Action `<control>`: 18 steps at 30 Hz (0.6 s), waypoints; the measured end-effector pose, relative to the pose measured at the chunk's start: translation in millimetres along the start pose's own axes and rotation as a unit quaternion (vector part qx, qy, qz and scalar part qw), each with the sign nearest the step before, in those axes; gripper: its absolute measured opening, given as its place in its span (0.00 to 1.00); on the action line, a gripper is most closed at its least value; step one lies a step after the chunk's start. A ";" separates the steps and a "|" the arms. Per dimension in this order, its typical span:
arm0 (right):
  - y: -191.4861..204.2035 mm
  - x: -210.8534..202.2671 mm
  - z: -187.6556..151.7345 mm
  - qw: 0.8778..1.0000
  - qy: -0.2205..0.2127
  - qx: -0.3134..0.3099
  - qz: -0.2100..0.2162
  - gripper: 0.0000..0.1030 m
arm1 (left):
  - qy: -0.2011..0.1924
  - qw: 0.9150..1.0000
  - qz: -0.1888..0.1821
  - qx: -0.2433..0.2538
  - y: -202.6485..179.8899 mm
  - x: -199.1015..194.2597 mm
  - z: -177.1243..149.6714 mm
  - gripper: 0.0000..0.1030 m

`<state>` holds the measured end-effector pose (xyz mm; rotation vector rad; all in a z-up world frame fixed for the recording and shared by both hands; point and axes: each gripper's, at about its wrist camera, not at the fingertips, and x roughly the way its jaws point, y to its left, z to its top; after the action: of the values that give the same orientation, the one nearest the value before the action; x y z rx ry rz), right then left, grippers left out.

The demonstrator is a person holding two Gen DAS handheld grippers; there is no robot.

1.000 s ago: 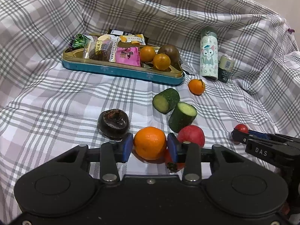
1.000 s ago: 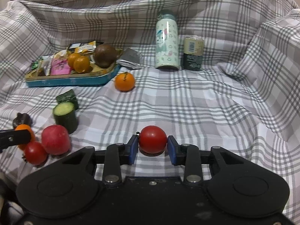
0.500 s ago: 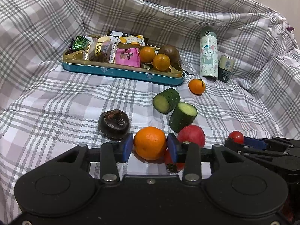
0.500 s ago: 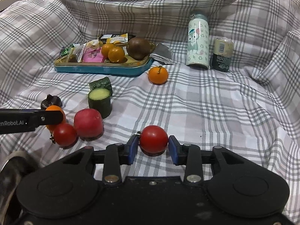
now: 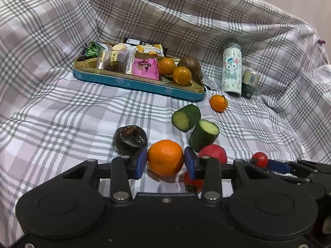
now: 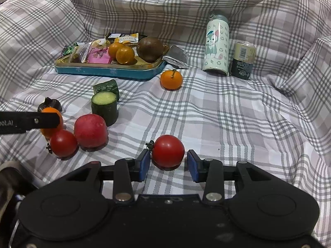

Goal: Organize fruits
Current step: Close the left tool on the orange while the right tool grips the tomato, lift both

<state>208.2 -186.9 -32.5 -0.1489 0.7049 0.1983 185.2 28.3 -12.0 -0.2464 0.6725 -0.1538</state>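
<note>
Between the right gripper's [image 6: 168, 163] just-opening jaws, a tomato [image 6: 168, 153].

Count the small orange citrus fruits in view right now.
4: two in the tray, at and; one loose on the cloth right of the tray; one between the left hand-held gripper's pads. Snack packets may hide more.

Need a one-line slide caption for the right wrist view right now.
Right gripper, fingers just opening, straddles a red tomato resting on the checked cloth, with the snack tray behind.
</note>
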 end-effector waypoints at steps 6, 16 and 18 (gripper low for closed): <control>6.3 -2.2 -3.9 1.000 -0.010 -0.027 -0.013 0.40 | -0.007 1.000 0.001 0.000 1.7 -3.8 -0.4 0.46; 11.3 -3.7 -9.0 0.996 -0.031 -0.063 -0.050 0.40 | -0.008 1.000 0.000 -0.008 4.9 -11.4 -0.9 0.46; 11.6 -3.9 -9.6 0.996 -0.032 -0.067 -0.050 0.39 | -0.007 1.000 -0.001 -0.012 6.5 -11.8 -0.3 0.46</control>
<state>196.6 -178.1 -38.0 -0.3037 0.6189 0.1539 176.2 37.1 -7.0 -0.2715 0.6598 -0.1467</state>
